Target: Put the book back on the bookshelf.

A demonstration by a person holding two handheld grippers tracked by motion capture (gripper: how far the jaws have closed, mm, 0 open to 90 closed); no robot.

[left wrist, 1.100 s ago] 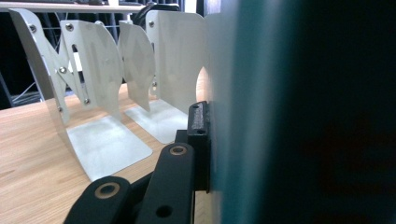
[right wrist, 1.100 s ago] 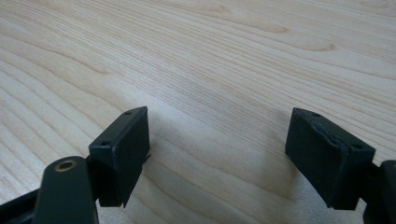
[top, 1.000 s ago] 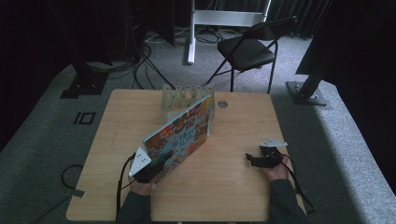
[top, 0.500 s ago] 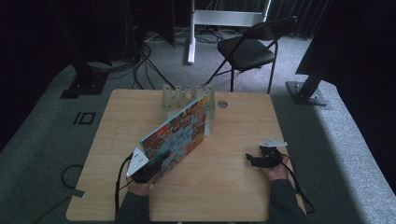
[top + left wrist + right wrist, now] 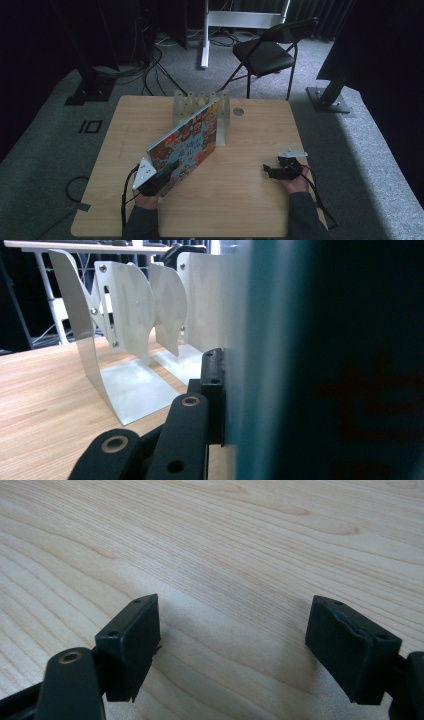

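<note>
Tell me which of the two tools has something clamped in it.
The left tool: it grips the lower corner of the colourful book. The right tool rests open on the bare table.

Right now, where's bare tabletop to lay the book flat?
The right half of the table is bare between the rack and the right gripper. There is also a bare strip along the left edge, beside the book. It is crowded at back centre, where the book leans toward the rack, and at the left gripper.

Book (image 5: pixel 187 140) leans tilted from my left tongs (image 5: pixel 167 172) back to rack (image 5: pixel 223 117); right tongs (image 5: pixel 266 171) on table (image 5: pixel 240 200), well apart.
</note>
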